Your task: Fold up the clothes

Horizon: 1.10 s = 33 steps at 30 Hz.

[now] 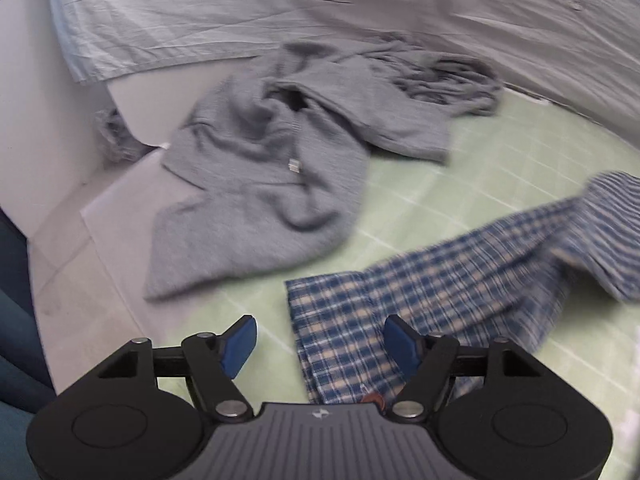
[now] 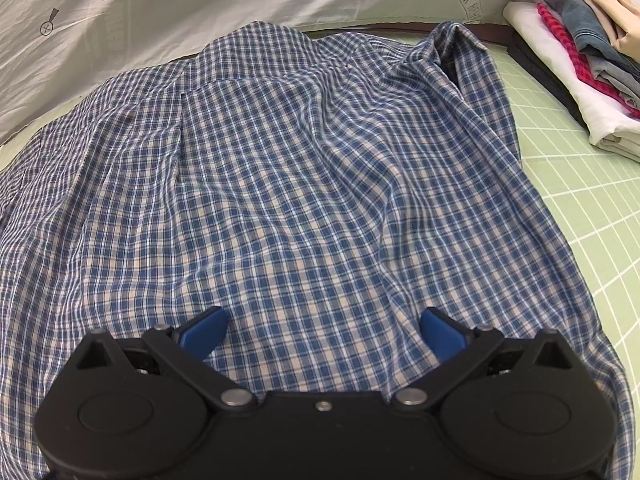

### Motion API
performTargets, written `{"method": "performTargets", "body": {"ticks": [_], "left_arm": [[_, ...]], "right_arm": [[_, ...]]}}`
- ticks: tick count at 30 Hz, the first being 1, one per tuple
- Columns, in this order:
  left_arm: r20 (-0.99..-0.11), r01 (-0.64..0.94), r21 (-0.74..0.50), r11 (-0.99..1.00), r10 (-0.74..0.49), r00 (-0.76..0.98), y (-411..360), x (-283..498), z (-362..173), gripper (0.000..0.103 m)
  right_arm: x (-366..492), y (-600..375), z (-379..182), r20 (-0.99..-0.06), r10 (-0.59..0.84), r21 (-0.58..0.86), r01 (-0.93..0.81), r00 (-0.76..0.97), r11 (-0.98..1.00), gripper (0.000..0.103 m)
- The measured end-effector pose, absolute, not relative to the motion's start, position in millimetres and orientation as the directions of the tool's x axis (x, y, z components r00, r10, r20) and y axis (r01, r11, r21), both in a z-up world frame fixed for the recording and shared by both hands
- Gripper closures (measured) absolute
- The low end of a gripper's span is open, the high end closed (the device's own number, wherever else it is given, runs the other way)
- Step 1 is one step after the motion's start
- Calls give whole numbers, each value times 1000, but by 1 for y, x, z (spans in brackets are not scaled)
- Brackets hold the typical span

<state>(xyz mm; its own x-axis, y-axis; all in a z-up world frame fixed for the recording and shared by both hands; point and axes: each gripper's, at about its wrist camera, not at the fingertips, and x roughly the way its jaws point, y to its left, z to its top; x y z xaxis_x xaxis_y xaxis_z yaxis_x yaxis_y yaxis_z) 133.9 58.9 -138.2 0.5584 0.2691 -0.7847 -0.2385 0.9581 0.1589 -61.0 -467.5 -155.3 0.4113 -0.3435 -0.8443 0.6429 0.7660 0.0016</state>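
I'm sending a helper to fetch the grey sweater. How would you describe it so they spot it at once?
Start at the green gridded mat. At its far left corner, partly spilling onto the white surface beside it, lies the grey sweater, crumpled in a heap. Unlike the blue plaid shirt near it and the pale sheet behind, it is plain, fuzzy knit.

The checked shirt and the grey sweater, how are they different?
The checked shirt has a blue and white check pattern; the grey sweater is one plain colour. The checked shirt is spread fairly wide across the green mat; the grey sweater lies crumpled in a heap. The checked shirt looks thin and woven; the grey sweater looks thicker and soft. Both lie unfolded, and neither is gripped.
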Motion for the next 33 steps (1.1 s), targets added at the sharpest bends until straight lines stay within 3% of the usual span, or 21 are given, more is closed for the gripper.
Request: {"method": "performTargets", "body": {"ticks": [1, 6, 12, 19, 25, 30, 33], "left_arm": [[-780, -246, 170, 954, 283, 559, 62, 137, -137, 25], [-752, -284, 222, 933, 349, 559, 75, 155, -132, 26], [-732, -262, 162, 951, 294, 615, 56, 134, -103, 26], [-786, -87, 51, 995, 94, 611, -5, 87, -87, 26], [-816, 113, -21, 993, -83, 572, -83, 38, -91, 26], [-831, 278, -9, 961, -161, 532, -146, -8, -100, 26], [-844, 290, -7, 957, -162, 511, -166, -21, -106, 25]], "right_arm": [[-61, -467, -155, -844, -344, 2, 643, 412, 766, 0], [-62, -466, -156, -840, -348, 2, 643, 416, 765, 0], [-64, -463, -157, -831, -356, 3, 643, 427, 766, 0], [-68, -464, -157, -816, -353, 9, 622, 458, 783, 0], [-99, -488, -134, -784, -293, 123, 601, 547, 790, 0], [-126, -509, -115, -747, -254, 209, 580, 614, 788, 0], [-152, -538, -100, -709, -351, 172, 632, 612, 755, 0]]}}
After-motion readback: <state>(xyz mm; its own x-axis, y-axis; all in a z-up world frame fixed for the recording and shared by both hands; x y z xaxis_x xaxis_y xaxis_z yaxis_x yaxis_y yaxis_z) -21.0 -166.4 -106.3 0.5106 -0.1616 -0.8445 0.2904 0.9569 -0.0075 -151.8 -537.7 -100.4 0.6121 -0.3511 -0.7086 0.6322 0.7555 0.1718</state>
